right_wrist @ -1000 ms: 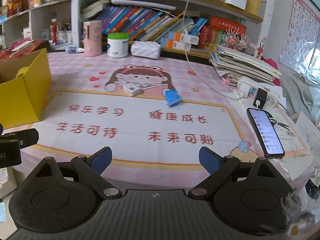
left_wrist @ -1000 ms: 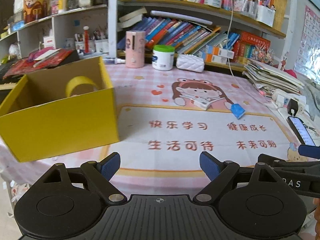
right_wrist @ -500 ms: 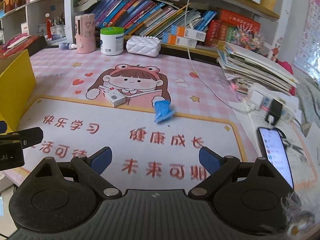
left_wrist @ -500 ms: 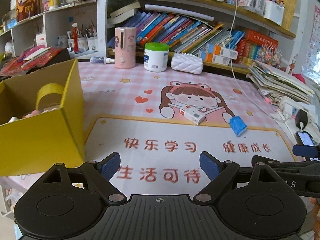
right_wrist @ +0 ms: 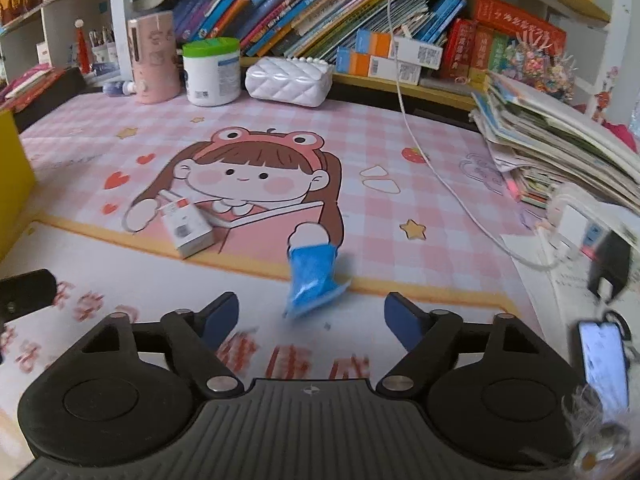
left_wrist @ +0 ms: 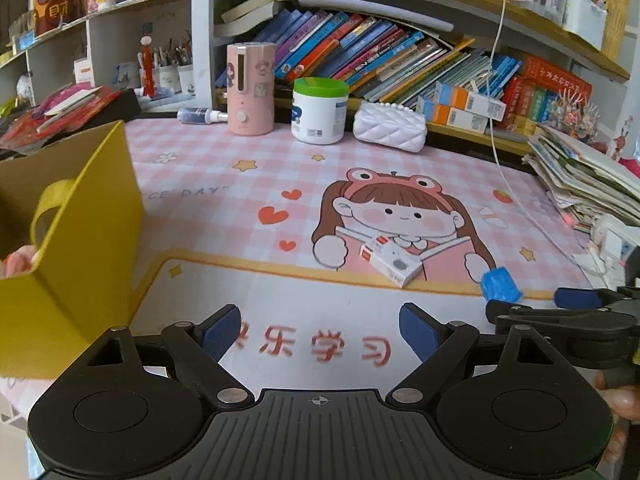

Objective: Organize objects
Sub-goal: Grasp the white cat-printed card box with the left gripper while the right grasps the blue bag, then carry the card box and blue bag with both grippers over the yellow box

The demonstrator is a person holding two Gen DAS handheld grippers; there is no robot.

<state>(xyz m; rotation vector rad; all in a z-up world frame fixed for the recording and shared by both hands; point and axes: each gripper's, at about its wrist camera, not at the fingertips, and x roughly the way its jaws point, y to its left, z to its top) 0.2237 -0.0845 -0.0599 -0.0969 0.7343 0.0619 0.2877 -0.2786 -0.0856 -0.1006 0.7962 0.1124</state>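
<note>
A blue packet (right_wrist: 313, 279) lies on the pink desk mat just ahead of my open, empty right gripper (right_wrist: 312, 320); it also shows in the left wrist view (left_wrist: 500, 283). A small white box (right_wrist: 187, 229) lies to its left, seen too in the left wrist view (left_wrist: 394, 263). A yellow cardboard box (left_wrist: 86, 232) stands at the left with a yellow tape roll (left_wrist: 50, 208) inside. My left gripper (left_wrist: 321, 330) is open and empty above the mat, right of the yellow box. The right gripper (left_wrist: 576, 300) shows at the right edge.
At the back stand a pink dispenser (left_wrist: 251, 89), a white jar with green lid (left_wrist: 319, 111) and a white quilted case (left_wrist: 390, 130) before shelves of books. A paper stack (right_wrist: 560, 140), a white cable (right_wrist: 440, 176), chargers and a phone (right_wrist: 604, 360) are at the right.
Both grippers have moved forward over the mat toward the white box and blue packet. The yellow box has slid to the left edge of the left view. Both stay open.
</note>
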